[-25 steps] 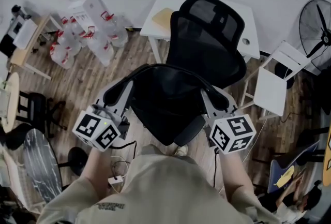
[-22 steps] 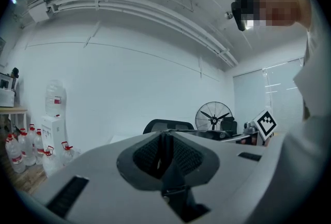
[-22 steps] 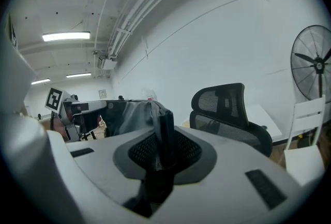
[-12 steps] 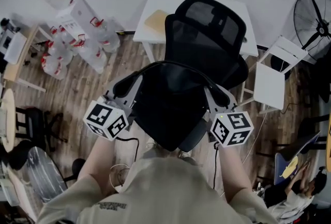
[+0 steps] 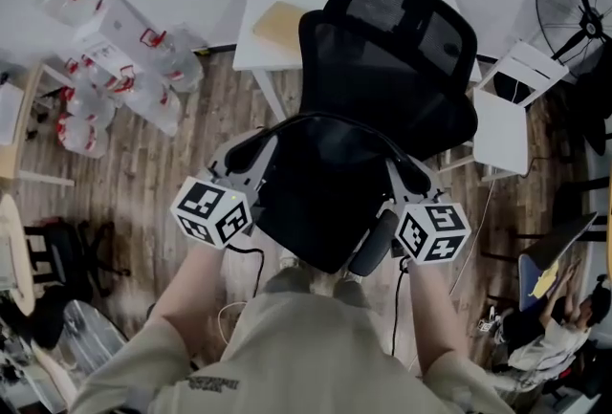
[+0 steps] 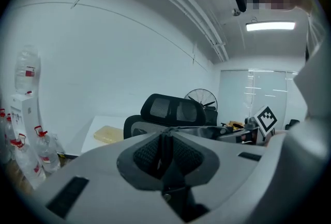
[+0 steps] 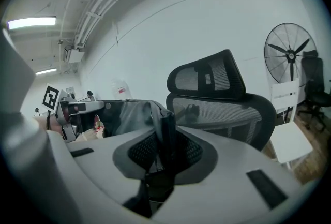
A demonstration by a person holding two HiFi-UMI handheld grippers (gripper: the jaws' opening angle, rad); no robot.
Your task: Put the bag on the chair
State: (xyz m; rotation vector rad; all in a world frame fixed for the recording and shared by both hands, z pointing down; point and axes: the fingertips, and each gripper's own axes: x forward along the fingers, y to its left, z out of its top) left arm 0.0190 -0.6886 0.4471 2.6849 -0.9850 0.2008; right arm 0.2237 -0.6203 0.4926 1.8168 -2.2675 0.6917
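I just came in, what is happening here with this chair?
A person holds a black bag by its two sides: the left gripper and the right gripper are each closed on its upper edge. The bag is over the seat of the black office chair, in front of the backrest, and is not yet released.
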